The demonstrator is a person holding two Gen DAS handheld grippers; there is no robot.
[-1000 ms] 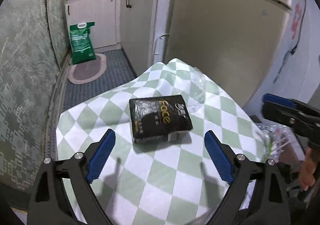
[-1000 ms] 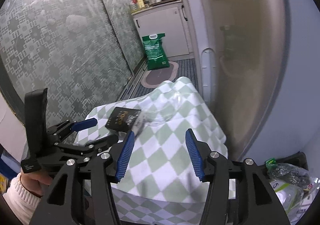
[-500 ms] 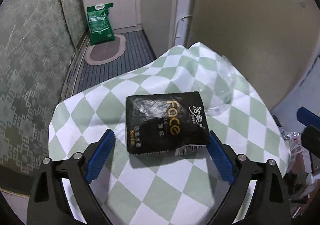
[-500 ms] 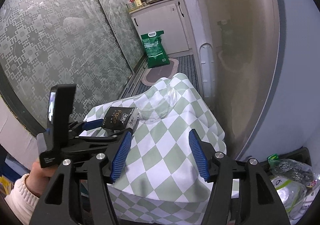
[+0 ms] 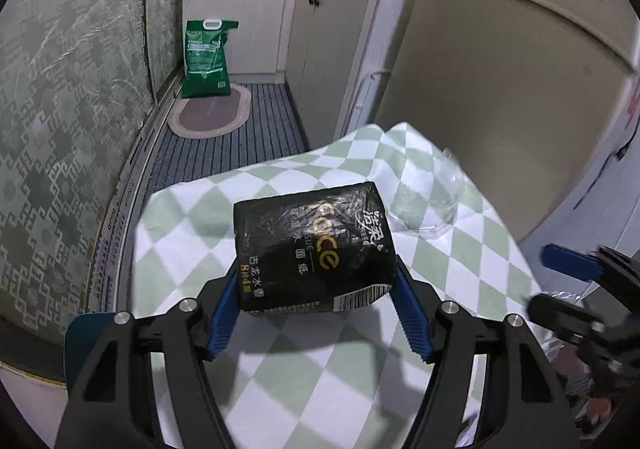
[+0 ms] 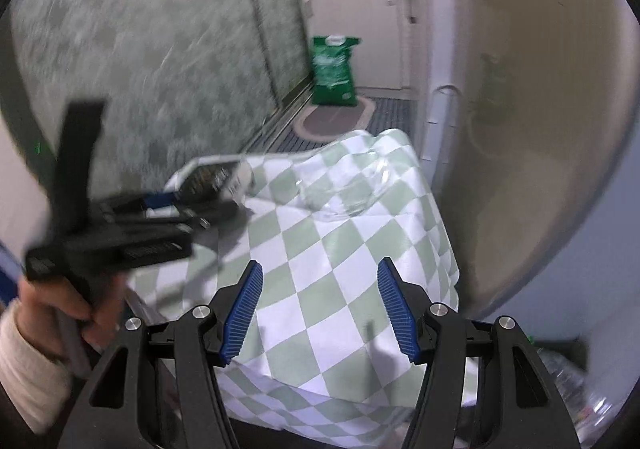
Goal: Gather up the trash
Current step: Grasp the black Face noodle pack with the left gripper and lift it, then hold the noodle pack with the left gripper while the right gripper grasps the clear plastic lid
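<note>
One tall beige refrigerator [image 5: 500,61] stands beyond and to the right of both grippers. One table under a green-and-white checked cloth [image 5: 332,381] lies directly below them. One green printed sack [image 5: 206,53] stands upright on the floor far ahead of the left gripper, at the edge of one oval pinkish mat [image 5: 210,115].

One black plastic-wrapped tissue pack with gold lettering [image 5: 312,249] sits between the blue pads of the left gripper [image 5: 316,309]. Its jaws have just been closing, and both pads now meet the pack's sides; the pack looks tilted up off the cloth, casting a shadow beneath.

One clear crumpled plastic wrapper [image 5: 436,193] lies on the cloth ahead and to the right of that gripper, near the refrigerator.

The right gripper [image 6: 320,313] hovers over the cloth's near edge with its two blue pads parted and nothing between them. To its left, one hand in a pale sleeve [image 6: 60,313] grasps the other gripper's handle.
</note>
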